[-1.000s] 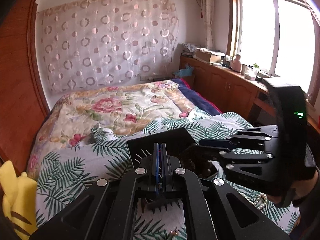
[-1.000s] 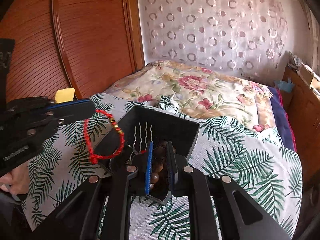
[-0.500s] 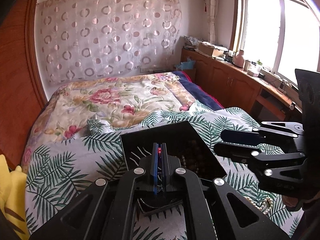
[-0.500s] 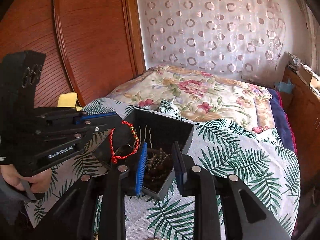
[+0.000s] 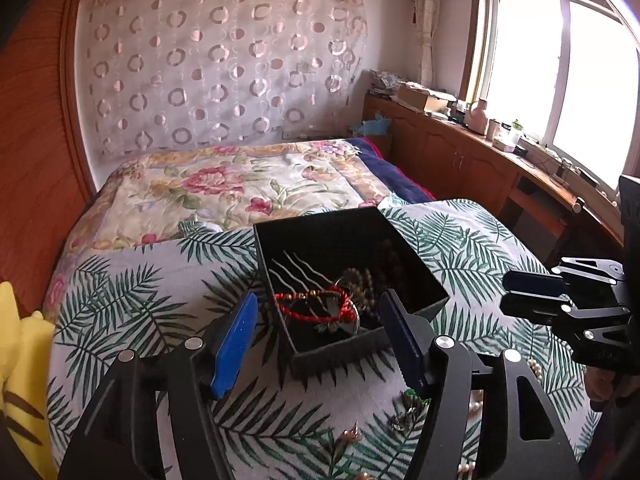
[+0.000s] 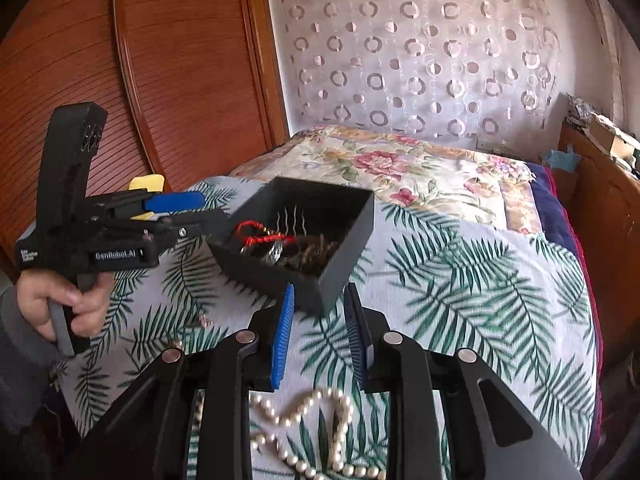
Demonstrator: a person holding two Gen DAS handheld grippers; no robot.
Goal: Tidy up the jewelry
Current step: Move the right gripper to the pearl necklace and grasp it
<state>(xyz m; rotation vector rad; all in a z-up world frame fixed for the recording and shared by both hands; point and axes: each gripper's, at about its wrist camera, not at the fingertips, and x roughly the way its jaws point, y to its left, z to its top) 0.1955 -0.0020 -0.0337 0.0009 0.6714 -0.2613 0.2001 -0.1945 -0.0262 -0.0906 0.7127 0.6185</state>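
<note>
A black open box sits on the palm-leaf cloth and holds silver hairpins, brown bead strings and a red cord bracelet. My left gripper hovers at the box's near corner. Its jaws are opening wide, and the bracelet lies loose in the box below them, free of the pads. In the right wrist view the left gripper reaches the box from the left, with the red bracelet inside. My right gripper stands open just short of the box, holding nothing. A pearl necklace lies under it.
Small loose trinkets lie on the cloth near the front. A yellow plush toy sits at the left edge. A floral quilt covers the bed behind. A wooden wardrobe stands left, low cabinets run under the window.
The left gripper, shut on the red bracelet above the box, has opened and the bracelet now lies in the box. The right gripper has drawn back from the box and opened slightly.
</note>
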